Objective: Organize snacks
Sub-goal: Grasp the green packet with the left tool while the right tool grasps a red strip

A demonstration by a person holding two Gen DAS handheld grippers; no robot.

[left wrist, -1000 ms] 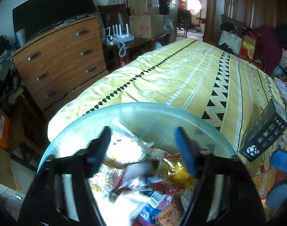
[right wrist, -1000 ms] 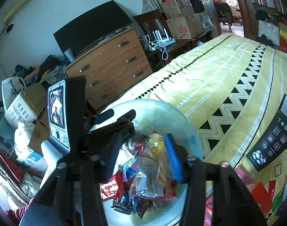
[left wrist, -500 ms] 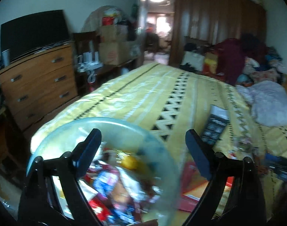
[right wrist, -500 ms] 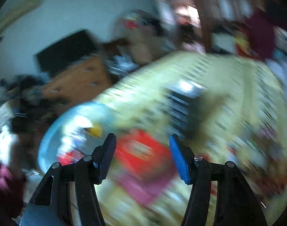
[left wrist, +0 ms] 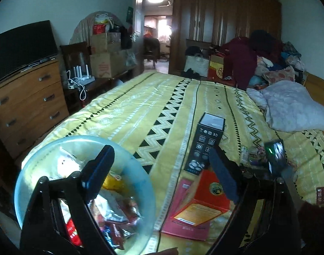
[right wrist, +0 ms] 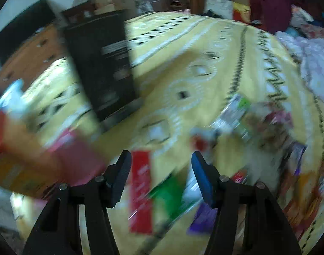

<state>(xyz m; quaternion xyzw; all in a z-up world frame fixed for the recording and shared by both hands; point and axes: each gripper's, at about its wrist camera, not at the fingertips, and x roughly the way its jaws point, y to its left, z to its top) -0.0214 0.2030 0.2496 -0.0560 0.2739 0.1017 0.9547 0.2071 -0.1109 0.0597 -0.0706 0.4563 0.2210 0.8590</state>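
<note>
A round, translucent pale-blue plastic bowl point(left wrist: 138, 182) is sitting at the near edge of the yellow patterned bedspread point(left wrist: 140, 110), holding crinkly foil snack packets point(left wrist: 117, 210). The left gripper point(left wrist: 162, 170) is hovering wide and empty, its jaws having just opened. The right gripper point(right wrist: 161, 163) is standing partly spread, empty, above blurred loose wrappers point(right wrist: 242, 116) beside a glossy black rectangular carton point(right wrist: 102, 68).

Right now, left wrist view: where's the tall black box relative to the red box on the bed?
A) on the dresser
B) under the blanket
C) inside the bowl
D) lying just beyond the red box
D: the black box lies flat on the bedspread, right behind the red box.
</note>
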